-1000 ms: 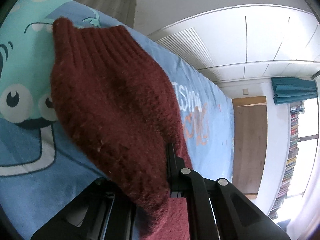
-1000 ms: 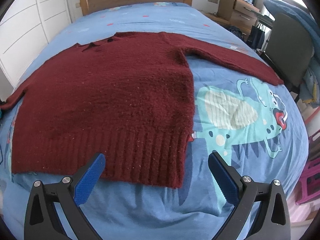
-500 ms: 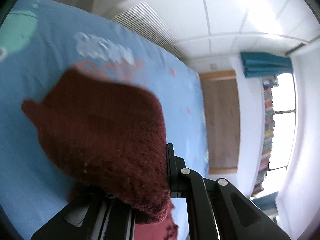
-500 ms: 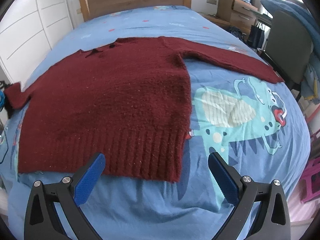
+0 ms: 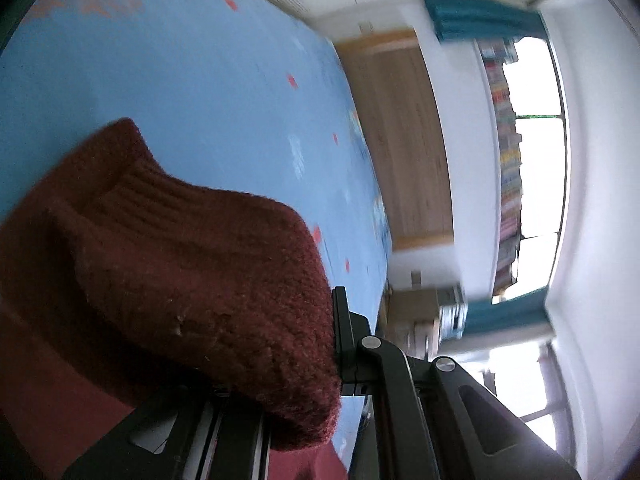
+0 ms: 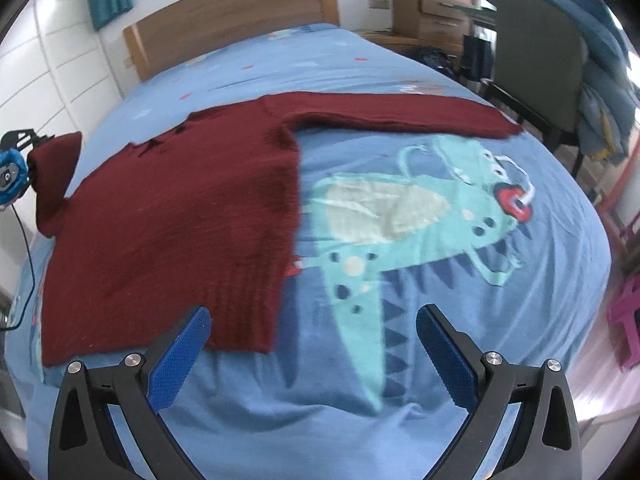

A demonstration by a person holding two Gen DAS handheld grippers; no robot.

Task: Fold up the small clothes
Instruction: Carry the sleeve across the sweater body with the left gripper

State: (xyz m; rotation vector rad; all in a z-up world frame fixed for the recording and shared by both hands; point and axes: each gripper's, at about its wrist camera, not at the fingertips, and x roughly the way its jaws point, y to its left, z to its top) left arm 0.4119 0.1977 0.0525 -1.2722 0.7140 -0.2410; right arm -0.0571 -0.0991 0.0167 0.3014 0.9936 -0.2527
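A dark red knitted sweater (image 6: 192, 208) lies flat on the blue bed cover, its right sleeve (image 6: 400, 116) stretched out to the right. My left gripper (image 5: 320, 352) is shut on the left sleeve (image 5: 192, 280) and holds it lifted above the bed; it also shows at the left edge of the right wrist view (image 6: 24, 160), with the sleeve cuff (image 6: 56, 176) standing up. My right gripper (image 6: 312, 344) is open and empty, low over the bed just in front of the sweater's hem.
The bed cover (image 6: 400, 220) has a teal dinosaur print. A wooden headboard (image 6: 232, 12) stands at the far end. A chair draped with blue cloth (image 6: 560, 60) and wooden drawers (image 6: 432, 4) are at the right. White cupboards (image 6: 52, 72) run along the left.
My left gripper has lifted the left sleeve off the bed and carried it up and inward. My right gripper has shifted right and pulled back a little.
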